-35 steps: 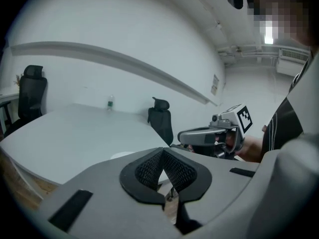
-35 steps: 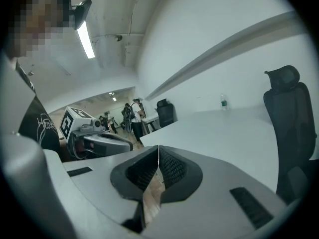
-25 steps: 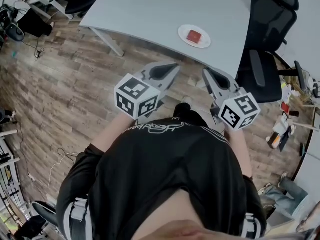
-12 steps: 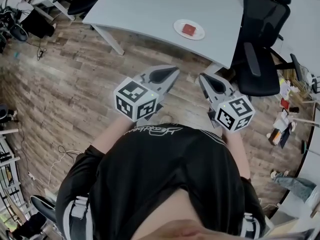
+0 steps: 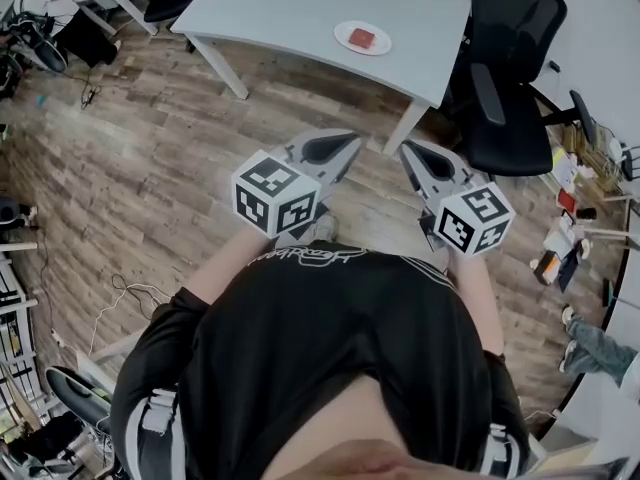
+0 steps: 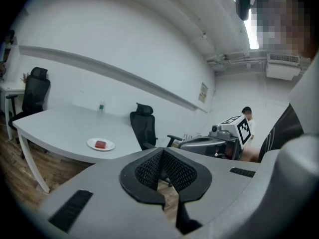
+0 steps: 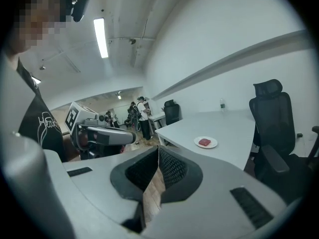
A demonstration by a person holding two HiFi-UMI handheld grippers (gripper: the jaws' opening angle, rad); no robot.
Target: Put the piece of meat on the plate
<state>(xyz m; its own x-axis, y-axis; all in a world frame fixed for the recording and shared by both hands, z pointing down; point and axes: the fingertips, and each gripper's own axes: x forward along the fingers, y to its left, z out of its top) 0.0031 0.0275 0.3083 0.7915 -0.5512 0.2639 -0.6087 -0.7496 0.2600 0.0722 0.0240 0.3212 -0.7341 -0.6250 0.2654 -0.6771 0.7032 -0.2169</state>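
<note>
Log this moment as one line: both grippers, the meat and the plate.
left gripper: shut, empty | right gripper: shut, empty | meat: on plate | plate: on table, apart from both grippers

Open wood floor before table, chair beside

A pale grey table is standing on a wood-plank floor, with its white legs resting on the boards. A small white plate is sitting directly on the tabletop. It is lying close to the curved front edge, towards the end where a black office chair is standing on the floor just beside the table. Well apart from the plate, near the far edge by the wall, a small bottle is standing upright. Off to one side, thin cables are trailing across the floorboards.
</note>
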